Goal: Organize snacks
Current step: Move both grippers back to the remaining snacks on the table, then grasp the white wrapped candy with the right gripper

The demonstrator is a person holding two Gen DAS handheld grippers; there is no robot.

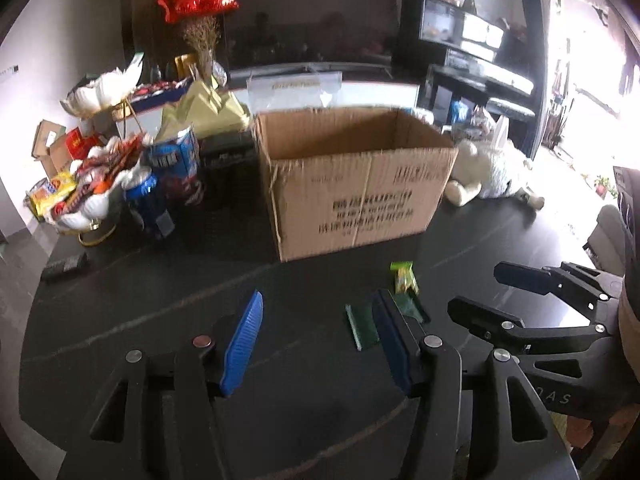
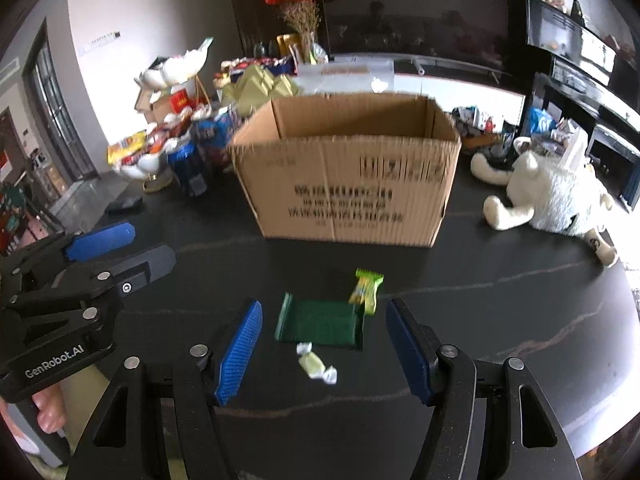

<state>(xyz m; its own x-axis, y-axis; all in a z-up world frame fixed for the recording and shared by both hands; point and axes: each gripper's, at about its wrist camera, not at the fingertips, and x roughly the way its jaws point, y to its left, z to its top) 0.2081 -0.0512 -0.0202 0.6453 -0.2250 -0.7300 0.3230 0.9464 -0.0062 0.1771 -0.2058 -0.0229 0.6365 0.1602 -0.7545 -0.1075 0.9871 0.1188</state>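
Claws both gape empty over the dark table (image 2: 500, 280): left claw (image 1: 318, 340), right claw (image 2: 324, 350) above a green packet (image 2: 320, 322).

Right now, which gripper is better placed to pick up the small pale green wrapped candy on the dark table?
The right gripper. In its own view the pale green wrapped candy lies between its open blue fingers. The left gripper is also open, but only bare dark table lies between its fingers.
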